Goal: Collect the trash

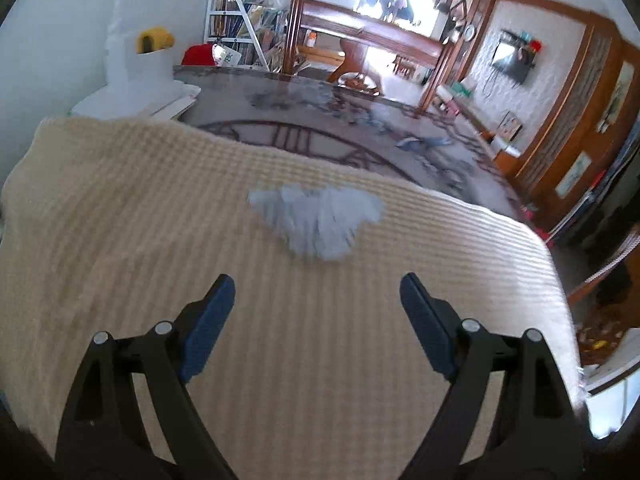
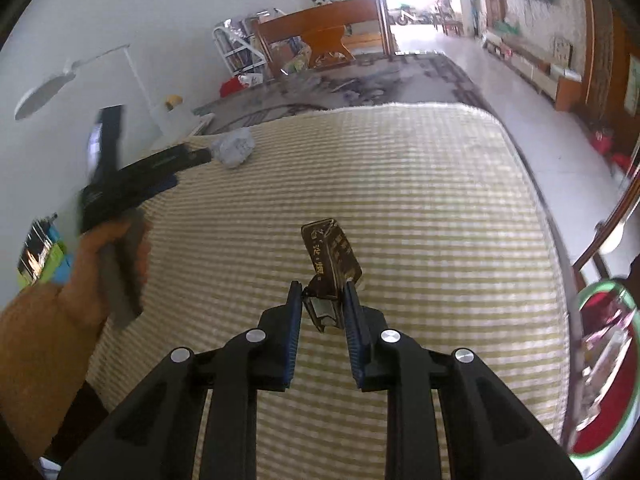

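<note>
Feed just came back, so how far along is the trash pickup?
Nothing visibly binned yet. In hand: the right gripper has its jaws shut on the dark cigarette box, lifted over the beige blanket. Left: the crumpled tissue still lies on the blanket ahead of the open left gripper.

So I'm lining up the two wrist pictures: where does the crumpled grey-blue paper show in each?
Left wrist: crumpled paper lies centre frame on the cream blanket, just ahead of the open left tool.
Right wrist: crumpled paper sits upper left, near the blanket's far edge, by the left tool's tip.
Shared landmark: the white shelf rack against the far wall.
</note>
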### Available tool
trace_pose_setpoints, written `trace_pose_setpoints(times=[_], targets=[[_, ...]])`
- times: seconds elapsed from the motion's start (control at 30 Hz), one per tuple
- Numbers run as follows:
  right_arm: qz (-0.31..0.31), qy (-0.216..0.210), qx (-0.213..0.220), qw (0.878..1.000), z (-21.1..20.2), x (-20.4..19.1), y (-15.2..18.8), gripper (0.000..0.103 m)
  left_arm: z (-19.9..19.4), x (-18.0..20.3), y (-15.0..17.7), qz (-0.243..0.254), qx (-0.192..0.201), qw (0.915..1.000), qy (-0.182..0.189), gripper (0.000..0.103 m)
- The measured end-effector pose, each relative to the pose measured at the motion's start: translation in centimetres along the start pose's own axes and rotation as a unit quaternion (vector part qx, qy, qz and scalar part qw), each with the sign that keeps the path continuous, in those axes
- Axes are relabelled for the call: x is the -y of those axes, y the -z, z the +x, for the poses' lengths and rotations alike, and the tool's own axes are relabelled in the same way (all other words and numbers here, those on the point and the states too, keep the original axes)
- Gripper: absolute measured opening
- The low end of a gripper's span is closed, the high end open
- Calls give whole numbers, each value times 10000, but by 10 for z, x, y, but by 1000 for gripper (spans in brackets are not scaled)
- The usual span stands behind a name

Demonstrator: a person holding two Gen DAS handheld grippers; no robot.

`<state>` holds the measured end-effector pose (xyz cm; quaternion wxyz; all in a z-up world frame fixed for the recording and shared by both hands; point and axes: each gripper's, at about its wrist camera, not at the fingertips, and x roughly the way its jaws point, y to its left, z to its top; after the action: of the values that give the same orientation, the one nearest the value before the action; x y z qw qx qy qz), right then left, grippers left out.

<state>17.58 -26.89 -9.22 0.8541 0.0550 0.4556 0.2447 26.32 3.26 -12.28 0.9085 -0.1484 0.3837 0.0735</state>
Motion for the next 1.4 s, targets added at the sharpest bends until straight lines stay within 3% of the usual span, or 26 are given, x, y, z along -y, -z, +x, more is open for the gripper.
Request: trace_pose_setpoints(times=[0.17,0.23,0.27,0.37,0.5,0.77,0.97,1.13,1.33,1.4], targets=[[122,-100,7,9999,-2,3,-1,21,50,14,-25,395,-295,9985,-218,82],[29,-74,2,10000,-2,0,0,21,59,15,-33,336,-359,9986,-189,69],[-29,-52,3,10000,-1,-2,0,21,63,14,-35,255,-456,9985,-143,51],[-130,-29,-4,9999,1,-6,0,21,61,7,-32,91,-468,9988,-84,47],[-182,3,15,9998,5,-5,-1,21,34,8,-23,173,-328,9993,-86,46],[-512,177,164,9984,5,-16,-1,21,-57,20,33,466,-73,9985,273,46],[-1244,355,76,9916,12,-39,9,22,-119,19,79,179,26,9984,541,46],[-1391,198,-44,9901,15,-43,15,24,-165,5,119,-139,84,9987,489,46],[-1438,-30,-227,9893,19,-45,20,26,-194,-5,143,-301,207,9985,402,46],[-1405,-123,-314,9895,21,-45,22,40,-199,-4,143,-307,232,9984,407,46]])
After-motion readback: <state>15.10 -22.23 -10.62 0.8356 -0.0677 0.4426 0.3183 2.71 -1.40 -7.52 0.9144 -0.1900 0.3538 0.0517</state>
